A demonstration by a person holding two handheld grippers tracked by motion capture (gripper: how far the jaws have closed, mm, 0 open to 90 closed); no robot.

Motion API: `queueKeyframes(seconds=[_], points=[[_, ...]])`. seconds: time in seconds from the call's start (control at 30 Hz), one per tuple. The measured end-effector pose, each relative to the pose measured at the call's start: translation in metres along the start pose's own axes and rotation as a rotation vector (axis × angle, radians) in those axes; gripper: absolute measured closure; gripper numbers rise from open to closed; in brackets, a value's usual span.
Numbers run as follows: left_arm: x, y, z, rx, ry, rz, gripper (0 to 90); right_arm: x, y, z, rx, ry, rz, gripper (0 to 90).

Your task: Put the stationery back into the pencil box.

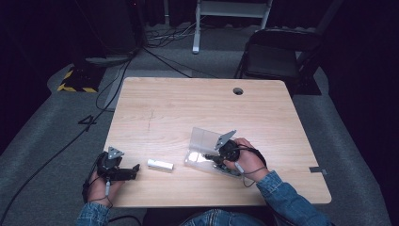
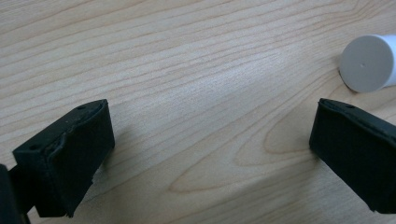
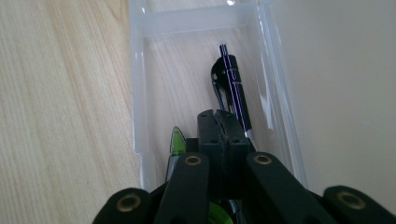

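Right gripper view: right gripper [image 3: 223, 122], jaws together, is sitting inside clear plastic rectangular case [image 3: 140, 88]; slim black pen [image 3: 233, 88] is lying alongside, long axis along the case.

Black pen [image 3: 232, 88] lengthwise inside open clear plastic case [image 3: 140, 93].

your desk [image 1: 188, 103] is lit bright from above, but the room around it is very dark. soft shadows sit under your hands. the clear box [image 3: 140, 93] shines with small glare spots. up close, the black fingers [image 2: 70, 154] look a bit blurry.
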State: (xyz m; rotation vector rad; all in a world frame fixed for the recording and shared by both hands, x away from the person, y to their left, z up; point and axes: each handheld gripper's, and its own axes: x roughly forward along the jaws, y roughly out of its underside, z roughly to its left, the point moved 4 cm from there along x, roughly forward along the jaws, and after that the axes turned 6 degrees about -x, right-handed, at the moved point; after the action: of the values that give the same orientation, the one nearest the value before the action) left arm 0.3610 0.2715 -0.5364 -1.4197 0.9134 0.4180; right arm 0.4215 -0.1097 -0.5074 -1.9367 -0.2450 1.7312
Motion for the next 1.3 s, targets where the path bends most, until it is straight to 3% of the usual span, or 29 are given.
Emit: queueKeyframes(seconds=[0.27, 0.67, 1.1, 1.3], points=[[0.000, 0.000, 0.000, 0.001, 0.001, -0.001, 0.2, 0.000, 0.001, -0.002, -0.004, 0.016, -0.004, 75.9], [0.000, 0.000, 0.000, 0.001, 0.001, -0.001, 0.2, -0.003, -0.002, 0.001, -0.024, 0.015, -0.014, 70.1], [-0.001, 0.000, 0.000, 0.003, 0.001, 0.001, 0.3, -0.017, -0.043, 0.014, -0.035, 0.014, -0.134, 63.3], [-0.001, 0.000, 0.000, 0.004, 0.000, 0.000, 0.3, -0.016, -0.066, 0.021, -0.061, 0.002, -0.156, 61.6]])
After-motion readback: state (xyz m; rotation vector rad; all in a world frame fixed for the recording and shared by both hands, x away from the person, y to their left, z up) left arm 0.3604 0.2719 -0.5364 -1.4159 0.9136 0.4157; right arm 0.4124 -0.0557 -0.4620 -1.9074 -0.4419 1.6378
